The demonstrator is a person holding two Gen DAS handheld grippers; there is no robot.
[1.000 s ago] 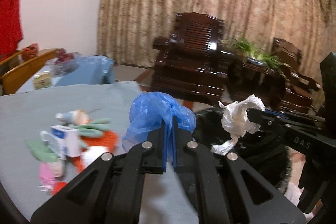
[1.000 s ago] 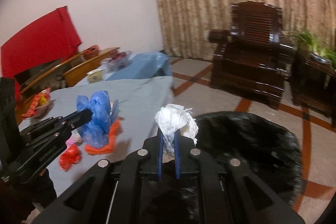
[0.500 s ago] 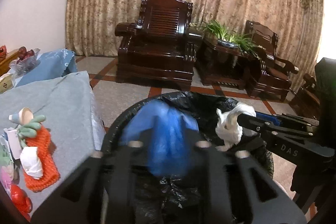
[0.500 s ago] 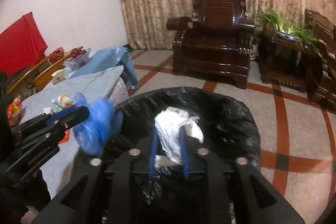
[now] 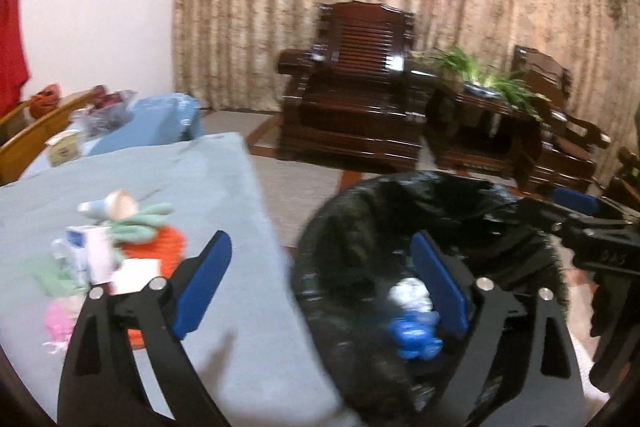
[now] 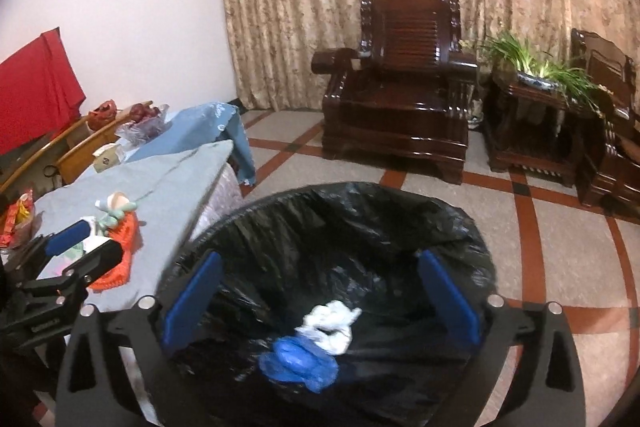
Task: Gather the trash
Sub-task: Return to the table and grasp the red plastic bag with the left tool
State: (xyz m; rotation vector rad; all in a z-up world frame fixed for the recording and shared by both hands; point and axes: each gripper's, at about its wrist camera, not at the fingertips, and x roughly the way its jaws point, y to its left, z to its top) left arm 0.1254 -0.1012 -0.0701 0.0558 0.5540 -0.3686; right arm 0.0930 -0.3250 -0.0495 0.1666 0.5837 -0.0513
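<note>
While hovering over the bin (image 6: 360,191), carrying the right gripper (image 6: 318,259) spread to its widest, having just been opening its jaws, gripping nothing and keeping nothing between the pads. Carrying the left gripper (image 5: 319,241) almost as wide, likewise just opening and empty, and straddling the gap with one finger over the table (image 5: 224,187) and the other over the liner. Looking down on the task's two pieces lying loose at the bottom of the liner: the blue bag (image 6: 300,363) touching the white wad (image 6: 332,323), both well below the rim. Judging this drop as done and more pickups as pending. Risking a snag by swinging back with fingers this low, probably hooking the slack liner, dragging it off the rim or tipping the bin. Risking a clash too, with both grippers working close together near the same opening. Further out, risking a sweep through the clutter near the table's edge, nudging the white box (image 5: 86,255) or the pink scrap (image 5: 58,323) to the floor. Also risking a wrong pick there, possibly taking the orange knit piece (image 5: 160,247) for trash. Seeing no hazard at the far armchair (image 6: 400,99).
</note>
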